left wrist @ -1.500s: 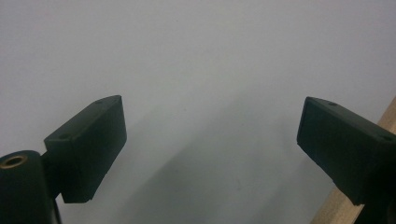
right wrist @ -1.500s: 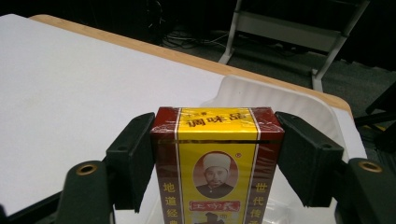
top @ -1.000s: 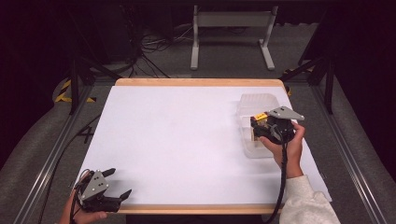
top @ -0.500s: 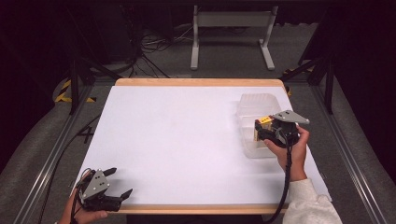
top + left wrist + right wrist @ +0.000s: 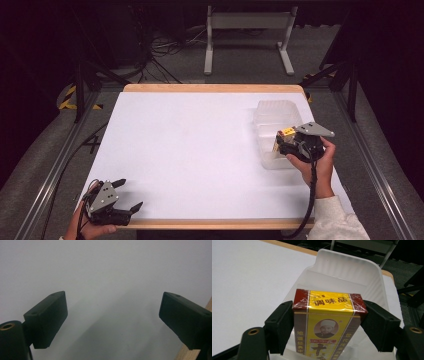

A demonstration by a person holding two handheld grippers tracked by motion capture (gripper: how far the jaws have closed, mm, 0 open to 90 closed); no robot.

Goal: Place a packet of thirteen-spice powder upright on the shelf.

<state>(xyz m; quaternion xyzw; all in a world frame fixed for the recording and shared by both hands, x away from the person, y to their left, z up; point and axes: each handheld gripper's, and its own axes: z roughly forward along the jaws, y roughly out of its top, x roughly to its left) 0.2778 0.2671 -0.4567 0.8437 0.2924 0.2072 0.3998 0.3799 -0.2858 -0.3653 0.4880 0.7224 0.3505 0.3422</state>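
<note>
— Where's the seasoning box (image 5: 328,322)?

— Pinched between the right gripper (image 5: 299,145)'s fingers (image 5: 280,325), over the near end of the clear plastic bin (image 5: 276,116) at the desk (image 5: 190,145)'s right side.

— And the other hand?

— The left gripper (image 5: 107,202) sits at the near-left corner, fingers (image 5: 47,317) spread wide, holding nothing.

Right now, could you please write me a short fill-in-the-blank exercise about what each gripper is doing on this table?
1. The right gripper is shut on a yellow and red ____.
2. That gripper holds it above a clear plastic ____.
3. The left gripper, near the table's front edge, has its jaws ____.
4. The table's top is covered in ____.

Missing words: box; container; open; white.
</note>
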